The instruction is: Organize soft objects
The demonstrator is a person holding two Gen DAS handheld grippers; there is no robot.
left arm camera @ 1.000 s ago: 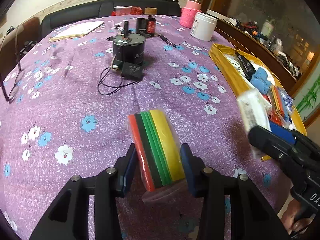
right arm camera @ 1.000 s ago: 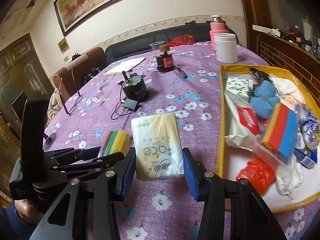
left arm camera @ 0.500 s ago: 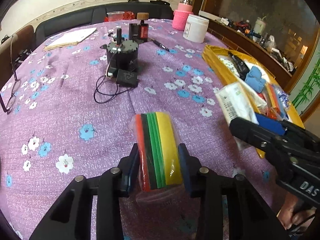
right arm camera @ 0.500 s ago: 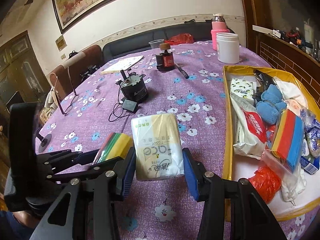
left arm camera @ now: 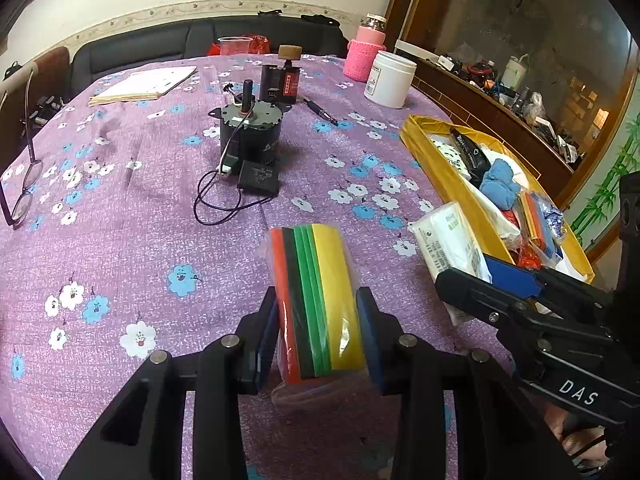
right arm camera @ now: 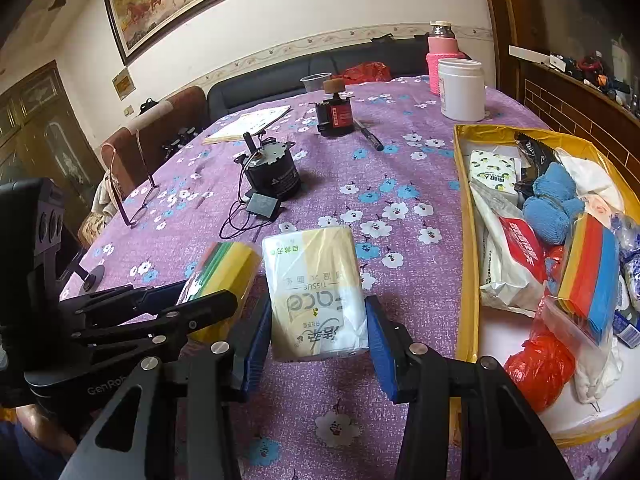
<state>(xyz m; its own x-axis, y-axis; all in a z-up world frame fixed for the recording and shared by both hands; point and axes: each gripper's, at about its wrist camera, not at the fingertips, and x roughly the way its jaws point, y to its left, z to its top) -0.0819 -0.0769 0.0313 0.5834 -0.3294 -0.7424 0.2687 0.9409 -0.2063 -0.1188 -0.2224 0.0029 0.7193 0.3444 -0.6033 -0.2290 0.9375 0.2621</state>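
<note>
The left tool (left arm camera: 318,322) is clamped on a bagged stack of coloured sponge sheets (left arm camera: 316,300), its blue pads pressing both flat sides. The sheets run red, black, green and yellow. The stack's lower end and its clear bag are partly hidden behind the tool's frame.

The right tool (right arm camera: 318,328) grips a tissue pack (right arm camera: 316,292), one pad against each side. The pack's print reads upside down: "TISSUE" and large letters that look like "face"; the smaller characters are too fine to read. From the left wrist view, the right tool's body carries the letters "DAS", cut off at the frame edge. From the right wrist view, the left tool's body shows "GenRo", with the rest hidden.

Both items are held above the purple flowered worktop (left arm camera: 120,240). To the right stands a yellow-walled bin (right arm camera: 464,240) holding more soft goods, including a blue cloth (right arm camera: 552,200) and a second bagged sponge stack (right arm camera: 592,276). Their lower parts are buried under one another.

A small motor (left arm camera: 250,136) with a trailing wire sits further out on the worktop.
</note>
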